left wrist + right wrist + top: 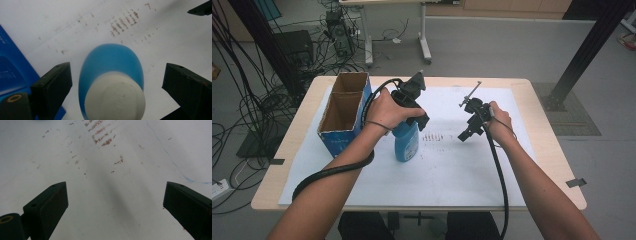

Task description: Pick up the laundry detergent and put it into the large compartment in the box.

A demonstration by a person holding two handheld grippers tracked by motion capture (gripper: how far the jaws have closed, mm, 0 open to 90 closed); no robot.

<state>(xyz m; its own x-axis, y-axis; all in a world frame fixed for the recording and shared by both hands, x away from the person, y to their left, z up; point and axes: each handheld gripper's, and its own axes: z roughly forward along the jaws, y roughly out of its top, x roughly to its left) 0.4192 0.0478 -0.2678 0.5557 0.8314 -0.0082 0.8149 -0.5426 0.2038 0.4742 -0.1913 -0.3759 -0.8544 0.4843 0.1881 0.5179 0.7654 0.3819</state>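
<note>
A blue bottle (pixel 406 144) with a white cap (pixel 115 97) stands upright on the white sheet (pixel 452 165), just right of the cardboard box (pixel 343 112). My left gripper (pixel 414 112) hovers right above the bottle, pointing down. In the left gripper view its jaws stand wide on either side of the cap without touching it, so the left gripper (pixel 115 82) is open. My right gripper (pixel 467 134) is held above the sheet to the right. The right gripper (pixel 115 205) is open, with bare paper between its jaws.
The open-topped box has blue sides (pixel 10 67) and a divider inside. Brown smudges (pixel 432 137) mark the sheet between the grippers. A thin blue line (pixel 172 162) runs across the paper. Cables and table legs lie on the floor beyond the table's far edge.
</note>
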